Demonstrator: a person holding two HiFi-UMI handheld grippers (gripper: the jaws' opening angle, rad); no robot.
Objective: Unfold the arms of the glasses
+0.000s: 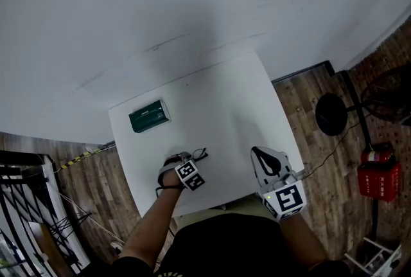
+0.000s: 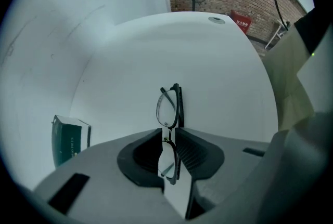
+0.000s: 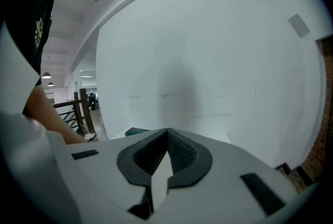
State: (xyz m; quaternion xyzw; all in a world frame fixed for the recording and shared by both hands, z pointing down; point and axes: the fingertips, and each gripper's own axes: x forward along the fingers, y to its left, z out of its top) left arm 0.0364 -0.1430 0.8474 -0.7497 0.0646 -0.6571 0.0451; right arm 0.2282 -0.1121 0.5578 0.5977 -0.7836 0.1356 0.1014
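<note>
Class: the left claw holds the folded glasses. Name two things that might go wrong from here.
The left claw pinches the glasses only at the thin middle, so they may twist or slip when an arm is pulled.
The right claw is shut and faces the wall. It must open and swing over, and might knock the glasses.

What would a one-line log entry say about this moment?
left gripper: shut on glasses | glasses arms: folded | right gripper: shut, empty | green box: on table, apart from both
</note>
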